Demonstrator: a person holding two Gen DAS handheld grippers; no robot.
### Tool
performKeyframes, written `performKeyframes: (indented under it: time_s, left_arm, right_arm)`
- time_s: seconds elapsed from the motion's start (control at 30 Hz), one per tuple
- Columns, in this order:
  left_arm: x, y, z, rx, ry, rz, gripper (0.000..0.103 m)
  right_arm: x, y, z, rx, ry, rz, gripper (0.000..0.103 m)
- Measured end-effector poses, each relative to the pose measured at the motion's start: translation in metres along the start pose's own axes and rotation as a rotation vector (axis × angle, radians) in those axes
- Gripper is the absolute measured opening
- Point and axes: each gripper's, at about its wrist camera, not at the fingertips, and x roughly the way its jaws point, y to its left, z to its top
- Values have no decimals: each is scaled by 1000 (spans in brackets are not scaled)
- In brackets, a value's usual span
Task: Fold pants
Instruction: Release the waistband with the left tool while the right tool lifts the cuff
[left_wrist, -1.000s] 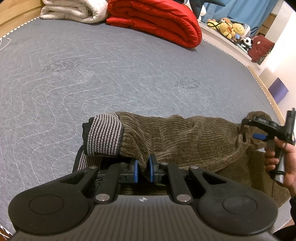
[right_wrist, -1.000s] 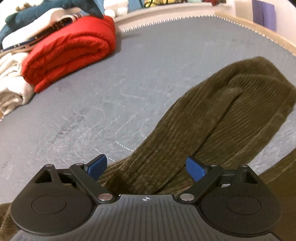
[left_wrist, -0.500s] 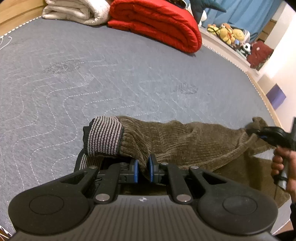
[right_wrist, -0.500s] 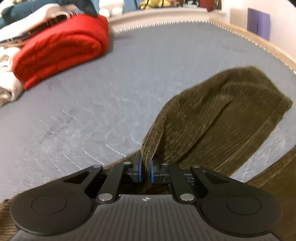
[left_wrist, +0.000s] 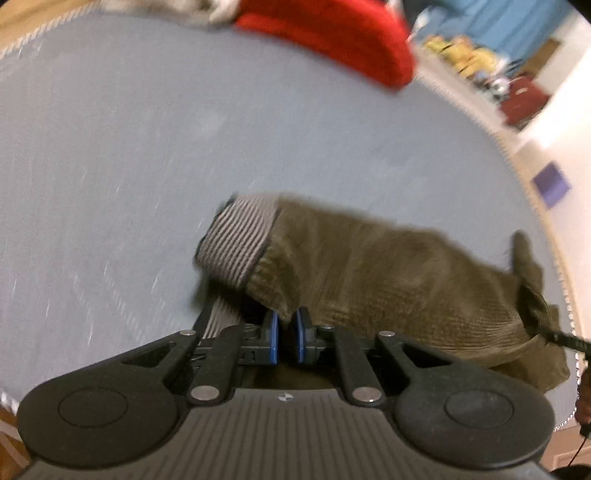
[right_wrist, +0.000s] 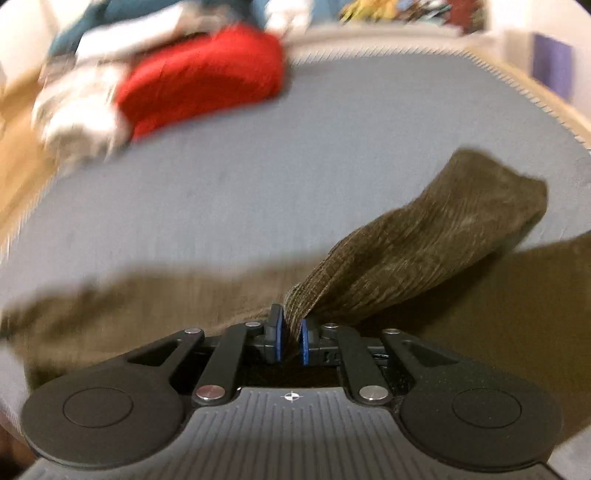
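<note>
I'm clenching both sets of jaws on the pants (left_wrist: 388, 280), which are lying on the bed (left_wrist: 147, 147). My left gripper (left_wrist: 286, 334) is pinching the cord beside the striped cuff (left_wrist: 238, 240). My right gripper (right_wrist: 290, 341) is gripping a lifted cord fold, its jaws easing slightly. From the cuff, the pants' long axis is running rightward toward my right gripper (left_wrist: 561, 338), each gripper nearest its own end.

Both views smeared w/ motion blur. Red blanket (left_wrist: 332, 40) cut by the top edge in my left view, pale bundle (right_wrist: 77, 110) beside it just a smudge. Shelf clutter (left_wrist: 476, 59) too blurred to name. Pants (left_wrist: 388, 280) run under my left claw (left_wrist: 286, 334), near part hidden. My right hand (left_wrist: 583, 395) cut off at the frame edge.
</note>
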Motion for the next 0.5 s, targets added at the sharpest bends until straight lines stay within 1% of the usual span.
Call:
performKeyframes:
  time_s: [0.03, 0.07, 0.13, 0.17, 0.23, 0.3, 0.33, 0.37, 0.4, 0.43, 0.5]
  left_arm:
    - [2, 5, 0, -28, 15, 18, 12]
    - [1, 8, 1, -51, 8, 28, 16]
    - [-8, 8, 4, -59, -50, 56, 23]
    - [-14, 2, 5, -35, -99, 90, 23]
    - [-27, -15, 5, 43, -201, 143, 23]
    - [-37, -31, 5, 108, -294, 173, 24]
    - [-41, -42, 5, 148, -334, 193, 24]
    - [-42, -53, 7, 179, -341, 202, 24]
    - [-42, -64, 10, 199, -330, 192, 24]
    - [-42, -74, 15, 206, -312, 152, 24]
    - [-40, -95, 25, 208, -261, 37, 24]
  right_arm:
    - [4, -6, -6, 12, 33, -6, 19]
    - [5, -13, -10, 33, 47, -20, 20]
    - [-1, -29, -10, 78, 21, -77, 27]
    - [-8, -36, -7, 106, -15, -90, 29]
    - [-24, -47, 1, 158, -96, -99, 42]
    - [-40, -53, 10, 198, -194, -114, 48]
    - [-45, -55, 13, 206, -229, -119, 51]
    - [-50, -55, 18, 213, -266, -120, 51]
    - [-50, -53, 21, 217, -296, -118, 53]
    - [-52, -52, 25, 220, -322, -117, 55]
    - [-52, -50, 32, 222, -378, -127, 58]
